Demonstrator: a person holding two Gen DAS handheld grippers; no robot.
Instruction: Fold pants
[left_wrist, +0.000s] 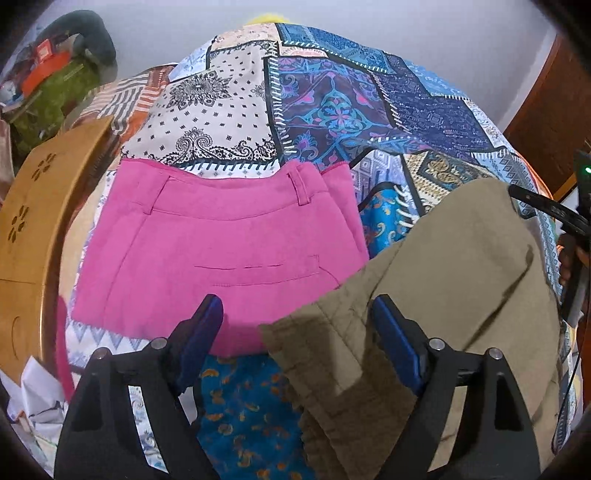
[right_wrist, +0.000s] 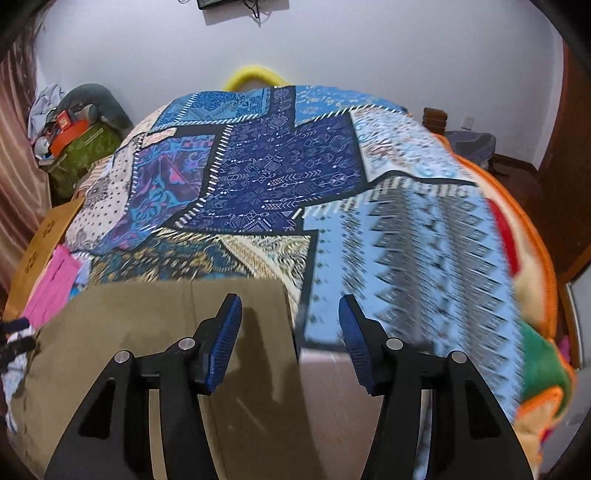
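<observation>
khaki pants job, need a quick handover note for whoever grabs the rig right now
Left gripper: open, nothing held, fingers above the near edges of the pink pants and the khaki pants.
Right gripper: open, nothing held, over the khaki pants' right edge.
Things: both pants lie on the patchwork bedspread, pink to the left, khaki to the right, touching or overlapping slightly at the near edge.
Done: pink pants look folded flat, waistband at the far side. Khaki pants appear folded at least once.
Left: probably a further fold of the khaki pants, then tidy them; how many folds remain cannot be told.
</observation>
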